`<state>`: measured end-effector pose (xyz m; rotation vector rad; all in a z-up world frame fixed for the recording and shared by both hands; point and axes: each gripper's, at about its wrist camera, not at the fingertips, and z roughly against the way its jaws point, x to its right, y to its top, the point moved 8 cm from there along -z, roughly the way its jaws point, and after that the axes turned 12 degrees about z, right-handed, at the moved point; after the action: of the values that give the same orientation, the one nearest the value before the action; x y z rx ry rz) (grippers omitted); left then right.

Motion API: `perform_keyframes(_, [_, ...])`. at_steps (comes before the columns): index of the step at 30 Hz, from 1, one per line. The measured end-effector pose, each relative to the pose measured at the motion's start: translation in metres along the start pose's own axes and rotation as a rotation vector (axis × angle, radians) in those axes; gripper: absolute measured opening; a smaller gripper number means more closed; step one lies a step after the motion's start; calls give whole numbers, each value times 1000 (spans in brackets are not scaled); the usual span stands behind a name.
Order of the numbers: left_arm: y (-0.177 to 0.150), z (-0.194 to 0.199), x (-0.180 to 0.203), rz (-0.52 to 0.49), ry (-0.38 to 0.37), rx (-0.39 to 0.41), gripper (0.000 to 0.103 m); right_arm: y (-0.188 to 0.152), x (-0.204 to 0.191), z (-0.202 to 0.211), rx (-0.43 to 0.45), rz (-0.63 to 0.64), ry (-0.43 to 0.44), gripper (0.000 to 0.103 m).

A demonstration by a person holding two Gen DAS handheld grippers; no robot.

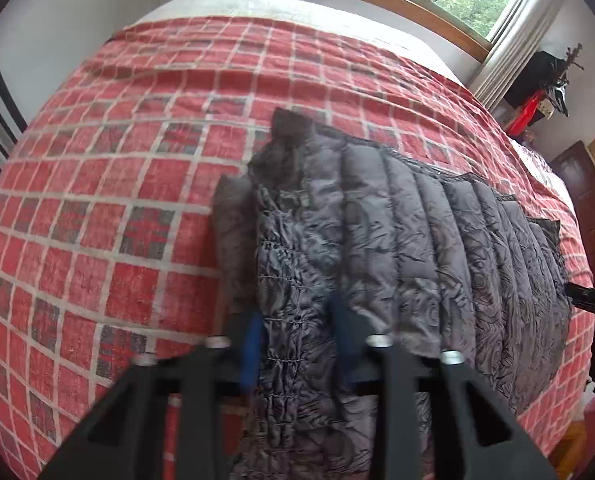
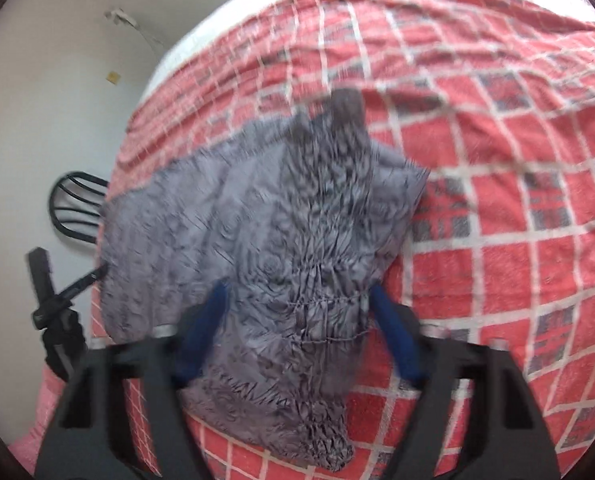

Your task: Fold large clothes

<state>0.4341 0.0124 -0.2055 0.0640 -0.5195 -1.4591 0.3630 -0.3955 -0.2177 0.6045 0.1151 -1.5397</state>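
Lying on the checked bed [image 1: 117, 208]: grey quilted jacket [image 1: 397, 240]; gathered cuff near. Left gripper [image 1: 297, 344] fingers clenched on cuff; right gripper [image 2: 297, 340] fingers released, astride fabric.

A bed [image 1: 137, 200] fills both views, covered by a red blanket [image 1: 97, 260] checked with white lines and grey squares. A grey quilted jacket [image 1: 417, 260] lies flat on the blanket near the bed's front edge, one gathered, stitched end reaching over that edge.
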Motion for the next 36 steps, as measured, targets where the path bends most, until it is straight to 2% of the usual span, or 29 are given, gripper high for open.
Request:
perform_keyframes(1, [0, 2, 3, -4, 1, 8, 12, 1, -1, -1, 4, 7, -9, 45])
perform_keyframes(2, [1, 4, 6, -10, 4, 21, 11, 3, -4, 1, 14, 23, -27, 38])
perform_keyframes(3, [3, 7, 9, -18, 8, 39, 10, 5, -4, 3, 19, 30, -39, 24])
perform_keyframes(6, [13, 25, 21, -41, -4, 118, 9, 14, -6, 22, 68, 34, -34, 16])
perform_keyframes(8, [23, 33, 26, -38, -10, 155, 9, 22, -6, 36, 110, 24, -16, 15])
perform_keyframes(11, [41, 38, 32, -21, -20, 202, 9, 37, -3, 48, 157, 7, -9, 15])
perform_keyframes(14, [53, 23, 31, -8, 4, 194, 9, 47, 8, 41, 157, -32, -20, 15])
perform_keyframes(15, [53, 15, 28, -6, 18, 182, 9, 49, 12, 34, 144, -36, -36, 15])
perform_keyframes(18, [46, -27, 6, 52, 66, 65, 9, 43, 30, 3, 76, -78, -72, 15])
perform_keyframes(20, [41, -42, -4, 79, 50, 34, 10, 36, 39, -14, 63, -110, -47, 16])
perform_keyframes(22, [36, -48, -10, 91, 25, 33, 11, 31, 45, -22, 73, -138, -10, 17])
perform_keyframes(26, [34, -50, -6, 36, 79, 36, 13, 26, 50, -24, 77, -180, 25, 20])
perform_keyframes(29, [37, -38, -5, 39, 111, 29, 17, 26, 45, -6, 73, -144, -67, 40])
perform_keyframes(31, [36, -21, -7, 61, 131, 41, 30, 25, 35, 11, 92, -81, -131, 41])
perform_keyframes(33, [38, 3, -8, 61, 147, 101, 30, 19, 20, 36, 122, -18, -194, 41])
perform_keyframes(35, [34, 31, -1, 23, 191, 182, 29, 13, 2, 52, 148, 25, -183, 41])
perform_keyframes(36, [29, 42, 9, 1, 174, 201, 29, 8, -15, 59, 158, 60, -167, 41])
